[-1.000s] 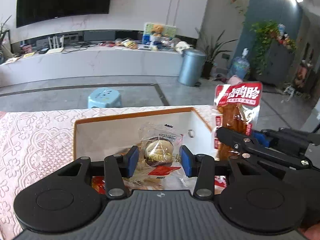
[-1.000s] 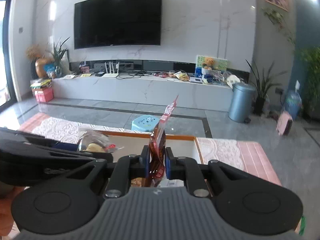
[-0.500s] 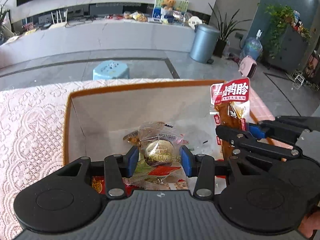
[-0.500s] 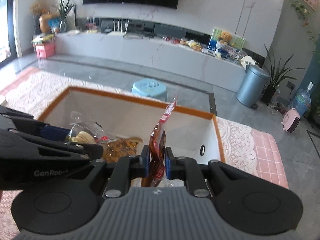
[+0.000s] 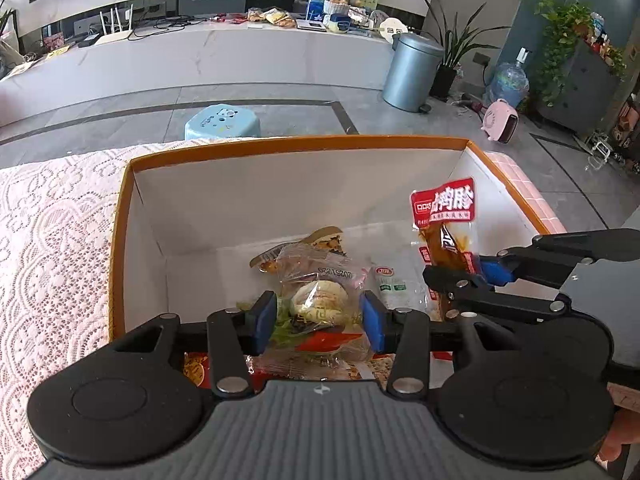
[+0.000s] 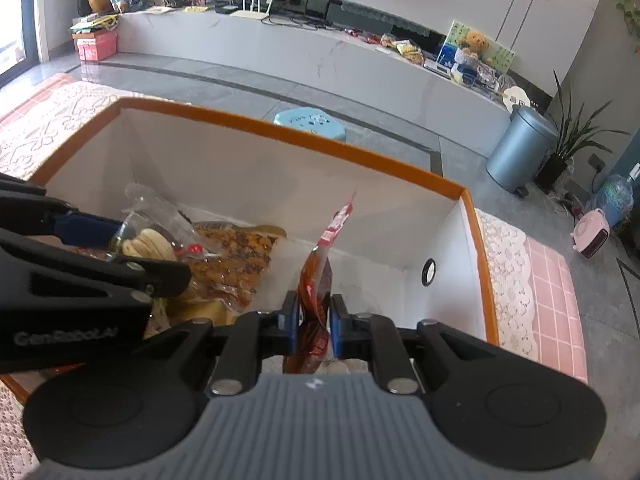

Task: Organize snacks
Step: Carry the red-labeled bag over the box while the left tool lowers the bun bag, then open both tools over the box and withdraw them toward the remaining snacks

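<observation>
Left tongs (image 5: 318,316) grip a clear-wrapped pastry (image 5: 318,300), held inside the orange-rimmed white box (image 5: 280,146) above the snack packets lying on its bottom. Right tongs (image 6: 314,322) are clamped on a red snack pouch (image 6: 318,280), held upright on edge within the same box, just beside the left tongs.

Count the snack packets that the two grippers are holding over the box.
2: a clear-wrapped pastry in the left gripper, and a red packet in the right gripper. More packets lie below, partly hidden.
</observation>
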`<state>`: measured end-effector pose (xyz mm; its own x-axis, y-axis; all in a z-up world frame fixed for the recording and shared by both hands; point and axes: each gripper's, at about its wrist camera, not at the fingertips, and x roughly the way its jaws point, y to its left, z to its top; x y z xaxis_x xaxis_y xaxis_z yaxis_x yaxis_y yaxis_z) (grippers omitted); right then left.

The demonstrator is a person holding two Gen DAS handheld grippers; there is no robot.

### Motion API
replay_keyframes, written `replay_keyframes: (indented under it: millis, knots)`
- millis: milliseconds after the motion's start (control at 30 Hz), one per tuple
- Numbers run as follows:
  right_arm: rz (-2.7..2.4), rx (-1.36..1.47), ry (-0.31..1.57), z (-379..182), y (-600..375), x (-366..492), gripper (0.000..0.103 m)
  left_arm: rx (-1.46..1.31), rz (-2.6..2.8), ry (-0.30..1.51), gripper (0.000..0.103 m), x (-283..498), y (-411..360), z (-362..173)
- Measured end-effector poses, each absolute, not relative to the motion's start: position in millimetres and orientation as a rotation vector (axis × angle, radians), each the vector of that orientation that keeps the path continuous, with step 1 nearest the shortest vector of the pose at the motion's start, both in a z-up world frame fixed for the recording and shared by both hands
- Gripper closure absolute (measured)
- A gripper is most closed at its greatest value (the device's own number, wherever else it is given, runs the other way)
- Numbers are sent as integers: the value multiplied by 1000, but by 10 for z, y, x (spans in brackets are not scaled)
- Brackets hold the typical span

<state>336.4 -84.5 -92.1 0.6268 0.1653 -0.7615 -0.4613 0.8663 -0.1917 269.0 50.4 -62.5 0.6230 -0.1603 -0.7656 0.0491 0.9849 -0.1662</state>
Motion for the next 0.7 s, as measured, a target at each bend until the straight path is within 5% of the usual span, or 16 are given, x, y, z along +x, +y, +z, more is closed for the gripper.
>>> replay_keyframes:
  millis: [200, 400, 533, 700]
  knots:
    - [362, -387, 813, -852, -879, 3320, 90, -149, -146, 852, 51, 2658, 504, -596]
    - [356, -383, 801, -763, -940, 3221, 82, -128, -148, 817, 40, 2605, 462, -545]
    - [337, -369, 805, -719, -1017, 3187, 65, -130, -129, 792, 18, 2590, 468, -502]
    - [350, -316, 835, -652, -1098, 3101, 49, -131, -118, 765, 17, 2496, 469, -413]
